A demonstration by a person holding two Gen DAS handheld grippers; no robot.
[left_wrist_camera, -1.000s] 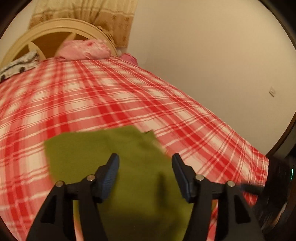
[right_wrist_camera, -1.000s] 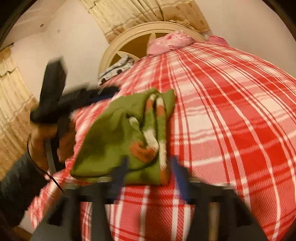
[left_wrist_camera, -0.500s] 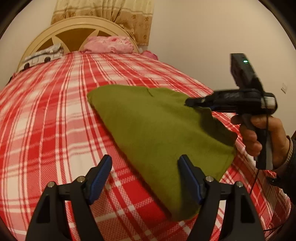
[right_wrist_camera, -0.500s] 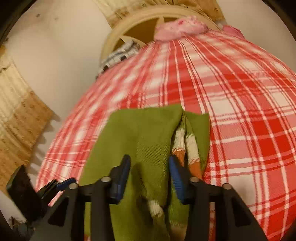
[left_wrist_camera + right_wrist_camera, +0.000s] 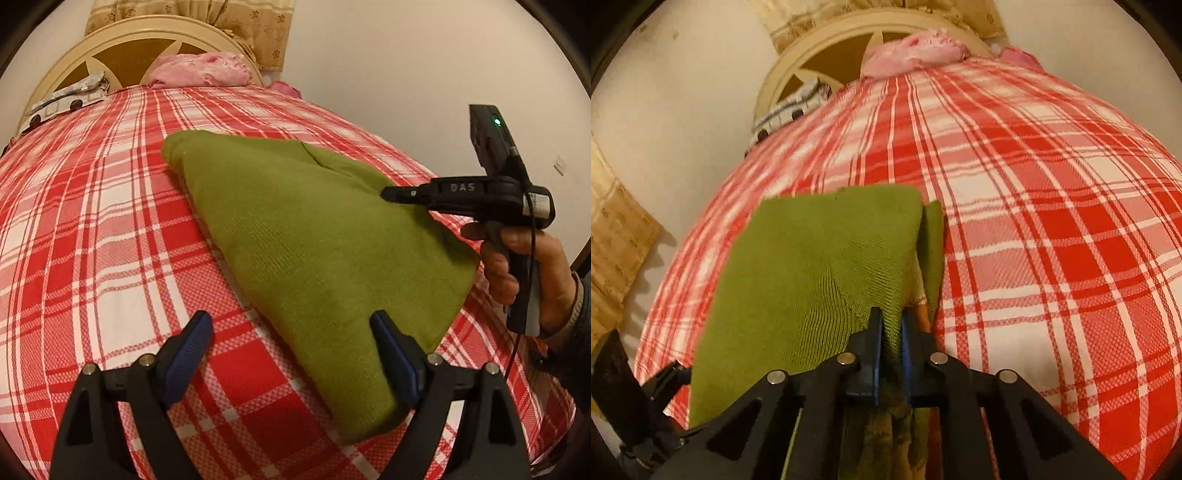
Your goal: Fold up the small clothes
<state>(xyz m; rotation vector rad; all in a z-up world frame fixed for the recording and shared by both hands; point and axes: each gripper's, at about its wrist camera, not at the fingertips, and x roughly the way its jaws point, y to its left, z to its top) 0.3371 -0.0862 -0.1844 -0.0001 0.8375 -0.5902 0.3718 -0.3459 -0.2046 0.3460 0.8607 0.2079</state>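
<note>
bed (image 5: 92, 229): red and white plaid sheet, covers most of both views
left hand-held gripper (image 5: 291, 332): jaws wide and opening, blue pads spread, nothing pinched; near edge of the garment lies between and under them, right pad just at its fold
green garment (image 5: 314, 236): olive knit, lies on the bed, folded into a rough wedge, plain green side up; left wrist view shows smooth fine ribbing, one rounded corner toward the headboard, thick folded edge nearest the camera
garment detail (image 5: 827, 273): right wrist view shows a diagonal seam across the top layer; a narrow second green layer sticks out on its right, with a bit of white and orange trim peeking beneath
right hand-held gripper (image 5: 889, 325): jaws narrow, closing, pads pinching a bunched edge of the green garment; in the left wrist view it comes in from the right, tip over the garment's right side
hand (image 5: 532, 273): wraps the right gripper's handle, dark sleeve at the wrist
headboard (image 5: 122, 48): cream, arched, far end of the bed
pink bedding (image 5: 201, 68): heaped against the headboard
patterned cloth (image 5: 70, 98): grey and white, far left corner of the bed
</note>
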